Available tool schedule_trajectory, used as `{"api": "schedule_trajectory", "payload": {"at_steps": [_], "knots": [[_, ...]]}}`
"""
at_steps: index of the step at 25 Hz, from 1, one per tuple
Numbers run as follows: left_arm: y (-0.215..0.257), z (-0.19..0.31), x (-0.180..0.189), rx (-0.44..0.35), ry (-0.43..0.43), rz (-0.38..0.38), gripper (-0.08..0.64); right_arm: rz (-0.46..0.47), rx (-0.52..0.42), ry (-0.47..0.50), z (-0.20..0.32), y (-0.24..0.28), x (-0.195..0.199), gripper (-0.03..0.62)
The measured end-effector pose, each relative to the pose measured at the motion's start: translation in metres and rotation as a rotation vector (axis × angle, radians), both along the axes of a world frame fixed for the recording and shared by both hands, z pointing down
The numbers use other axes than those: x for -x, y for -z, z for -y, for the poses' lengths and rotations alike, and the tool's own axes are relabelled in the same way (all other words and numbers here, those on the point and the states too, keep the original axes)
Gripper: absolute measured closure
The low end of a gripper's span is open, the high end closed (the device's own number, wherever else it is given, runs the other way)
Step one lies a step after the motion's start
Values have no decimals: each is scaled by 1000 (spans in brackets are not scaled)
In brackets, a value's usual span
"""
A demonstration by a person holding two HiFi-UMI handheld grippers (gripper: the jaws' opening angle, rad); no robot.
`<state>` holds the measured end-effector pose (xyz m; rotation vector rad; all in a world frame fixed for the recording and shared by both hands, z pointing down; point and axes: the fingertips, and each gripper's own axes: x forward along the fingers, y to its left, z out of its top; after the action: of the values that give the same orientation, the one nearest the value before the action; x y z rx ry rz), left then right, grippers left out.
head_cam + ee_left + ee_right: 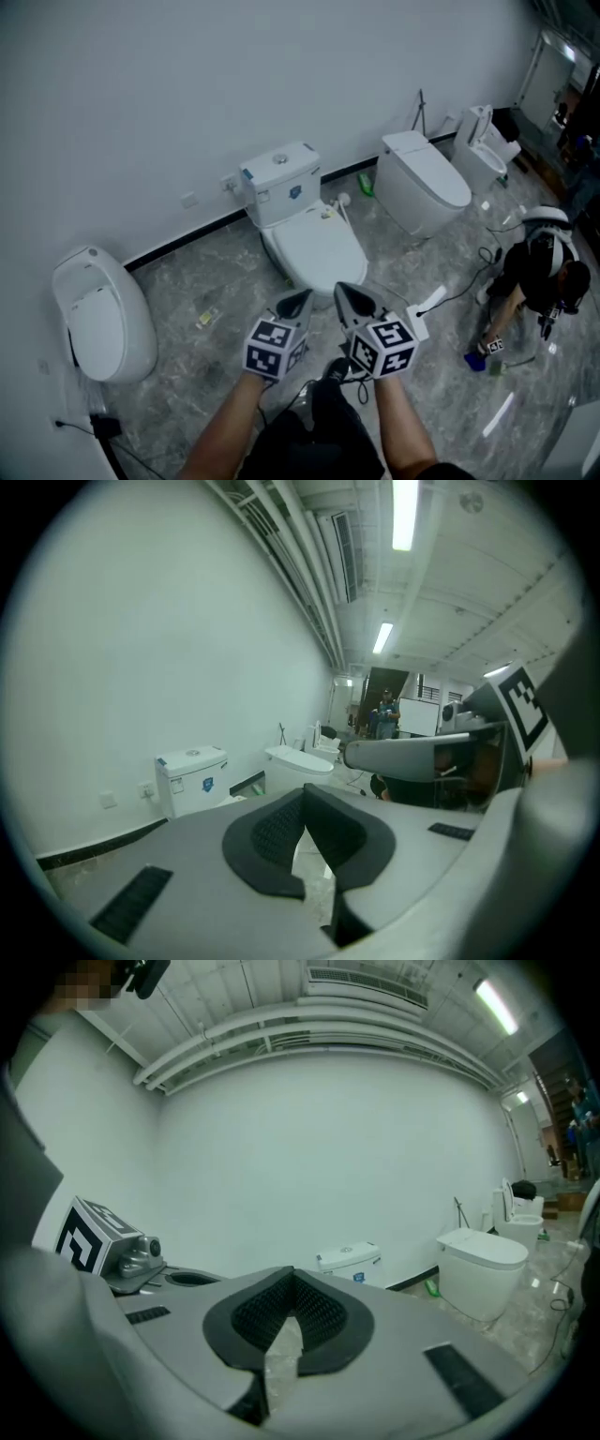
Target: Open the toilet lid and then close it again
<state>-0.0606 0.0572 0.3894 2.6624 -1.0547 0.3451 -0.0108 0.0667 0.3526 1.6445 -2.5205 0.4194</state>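
Observation:
A white toilet with a boxy tank (280, 180) stands against the wall straight ahead, and its lid (316, 246) lies down flat over the bowl. The same tank (192, 778) (351, 1262) shows small beyond the jaws in both gripper views. My left gripper (302, 302) and right gripper (345, 295) are held up side by side, just short of the bowl's front rim and above it, touching nothing. Both are shut with nothing between their pads. Their marker cubes face me.
An oval white toilet (98, 314) stands at the left and a rounded one (424, 181) at the right, with a further toilet (483, 150) behind it. A person (539, 272) crouches at the right among cables. A green bottle (365, 185) lies by the wall.

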Motion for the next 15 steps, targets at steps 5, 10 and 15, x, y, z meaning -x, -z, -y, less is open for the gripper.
{"api": "schedule_trajectory", "payload": {"at_steps": [5, 10, 15], "knots": [[48, -38, 15, -37, -33, -21, 554, -12, -51, 19, -38, 44, 21, 584], [79, -66, 22, -59, -39, -36, 554, 7, -76, 30, -67, 73, 30, 583], [106, -86, 20, -83, -36, -62, 554, 19, -107, 47, -89, 101, 31, 583]]}}
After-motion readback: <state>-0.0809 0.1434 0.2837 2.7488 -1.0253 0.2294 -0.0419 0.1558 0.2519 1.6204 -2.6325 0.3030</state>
